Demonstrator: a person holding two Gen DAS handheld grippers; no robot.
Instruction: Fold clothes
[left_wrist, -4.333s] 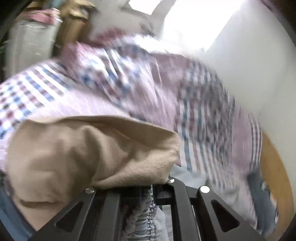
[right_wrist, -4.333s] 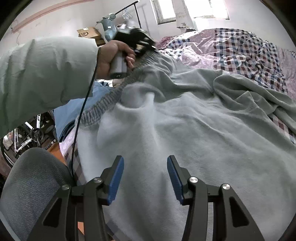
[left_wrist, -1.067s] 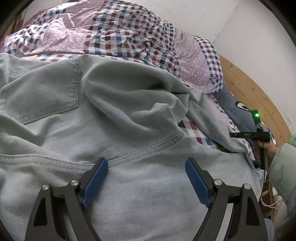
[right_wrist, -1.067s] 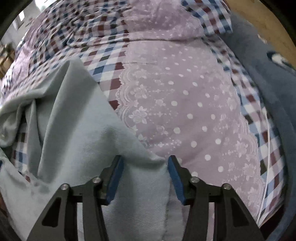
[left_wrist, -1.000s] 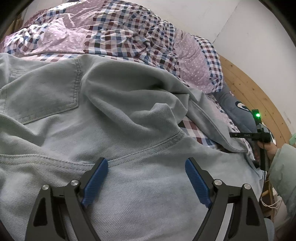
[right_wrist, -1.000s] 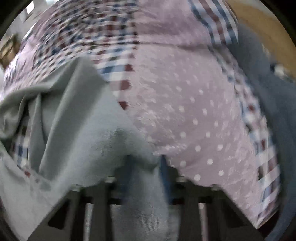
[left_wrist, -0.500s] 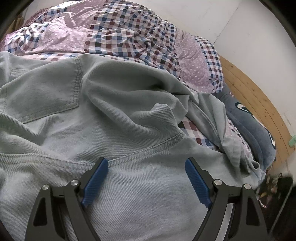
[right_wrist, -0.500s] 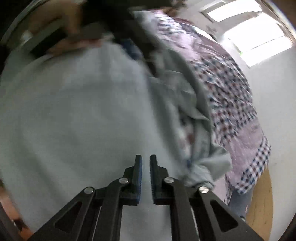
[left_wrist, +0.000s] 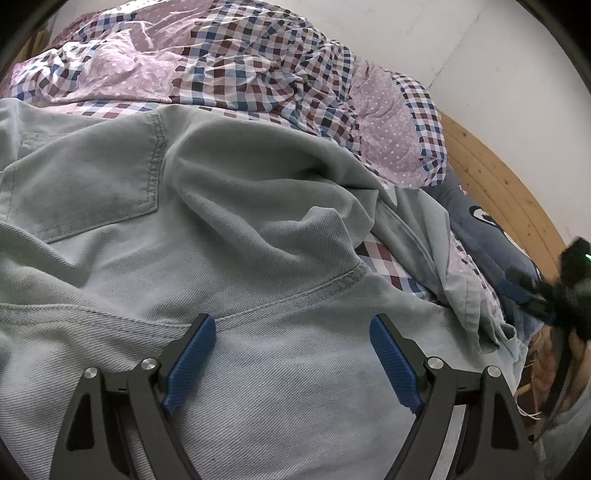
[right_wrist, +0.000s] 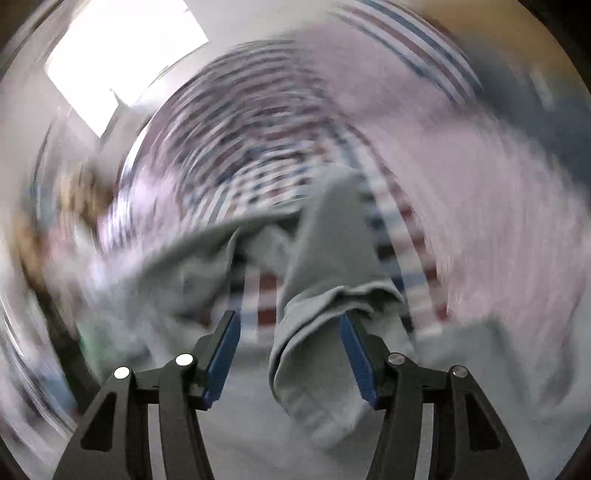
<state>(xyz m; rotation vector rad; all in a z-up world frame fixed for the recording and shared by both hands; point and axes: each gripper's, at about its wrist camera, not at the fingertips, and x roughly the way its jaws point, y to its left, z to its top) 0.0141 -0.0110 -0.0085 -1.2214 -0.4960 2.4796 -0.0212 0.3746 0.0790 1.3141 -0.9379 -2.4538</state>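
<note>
- Pale denim trousers (left_wrist: 229, 236) lie rumpled across the bed, back pocket at ten o'clock.
- Left gripper (left_wrist: 291, 354) jaws wide over the denim; right gripper (right_wrist: 291, 350) jaws wide around a bunched cuff (right_wrist: 328, 317).
- Checked quilt (left_wrist: 258, 70) at twelve o'clock, wooden headboard (left_wrist: 495, 184) at three.

Jeans (left_wrist: 258, 229): spread on the bed, before the quilt (left_wrist: 258, 70).
Pillow (left_wrist: 491, 236): right of the jeans.
Headboard (left_wrist: 498, 184): behind the pillow.

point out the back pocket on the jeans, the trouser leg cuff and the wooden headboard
back pocket (left_wrist: 85, 184): left wrist view, middle of the stitched patch
trouser leg cuff (right_wrist: 325, 332): right wrist view, bunched hem between the open claw fingers
wooden headboard (left_wrist: 498, 184): left wrist view, curved planks
</note>
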